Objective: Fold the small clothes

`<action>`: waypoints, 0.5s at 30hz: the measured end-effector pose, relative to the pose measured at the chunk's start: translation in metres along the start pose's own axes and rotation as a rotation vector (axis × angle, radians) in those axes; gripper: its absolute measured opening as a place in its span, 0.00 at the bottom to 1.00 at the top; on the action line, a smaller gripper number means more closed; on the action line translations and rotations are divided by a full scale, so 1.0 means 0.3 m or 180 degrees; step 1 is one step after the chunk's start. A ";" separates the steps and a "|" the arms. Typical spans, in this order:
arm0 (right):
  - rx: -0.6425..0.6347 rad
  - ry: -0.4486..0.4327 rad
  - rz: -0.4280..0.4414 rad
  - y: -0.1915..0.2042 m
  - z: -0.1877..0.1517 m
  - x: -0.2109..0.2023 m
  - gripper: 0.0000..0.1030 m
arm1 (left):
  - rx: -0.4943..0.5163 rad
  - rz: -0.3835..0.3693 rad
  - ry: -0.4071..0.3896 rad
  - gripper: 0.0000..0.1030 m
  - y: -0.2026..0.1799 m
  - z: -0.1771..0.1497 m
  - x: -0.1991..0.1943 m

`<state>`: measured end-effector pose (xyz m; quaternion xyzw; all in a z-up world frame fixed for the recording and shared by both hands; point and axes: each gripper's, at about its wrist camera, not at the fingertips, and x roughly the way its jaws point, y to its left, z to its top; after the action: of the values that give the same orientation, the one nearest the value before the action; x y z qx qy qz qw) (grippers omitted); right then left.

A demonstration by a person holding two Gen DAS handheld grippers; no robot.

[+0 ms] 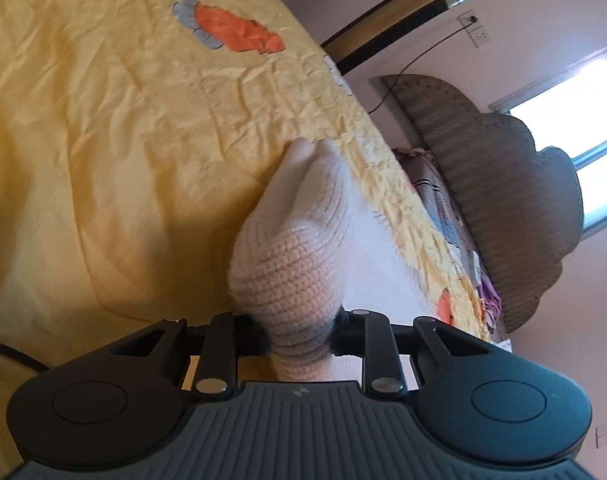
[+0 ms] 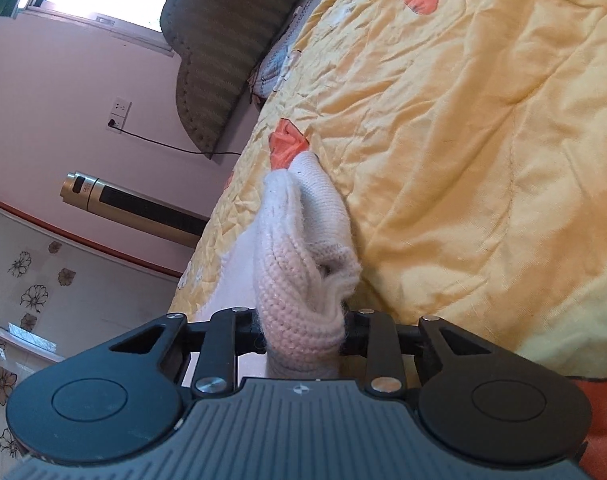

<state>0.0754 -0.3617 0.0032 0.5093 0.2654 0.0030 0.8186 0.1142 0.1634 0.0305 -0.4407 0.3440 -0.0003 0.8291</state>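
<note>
A small pale pink and white knitted garment is bunched in my left gripper, which is shut on its edge, the fabric hiding the fingertips. The same knit is bunched in my right gripper, also shut on it. The garment hangs stretched from both grippers, lifted above a yellow quilt with orange prints; the quilt also shows in the right wrist view. Both views are tilted sideways. How much of the garment touches the quilt cannot be told.
A brown padded headboard stands at the bed's end below a bright window. Pillows and loose cloth lie by it. A gold tower fan stands against the pink wall, with a socket and cable nearby.
</note>
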 end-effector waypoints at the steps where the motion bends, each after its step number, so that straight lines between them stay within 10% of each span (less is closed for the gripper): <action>1: -0.0020 0.0006 0.0048 0.015 0.005 -0.018 0.28 | 0.0030 -0.0061 0.0010 0.23 -0.009 0.007 -0.024; 11: 0.0049 0.0274 0.0096 -0.048 -0.066 -0.158 0.28 | -0.0181 0.0149 0.0197 0.31 0.164 -0.055 -0.036; 15: 0.0177 0.0331 0.0015 -0.117 -0.078 -0.138 0.44 | -0.0297 0.0059 0.0138 0.40 0.172 -0.053 -0.048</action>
<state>0.0203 -0.3706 -0.0162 0.5316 0.3063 0.0241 0.7893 0.0784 0.1877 -0.0051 -0.4757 0.3656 0.0139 0.7999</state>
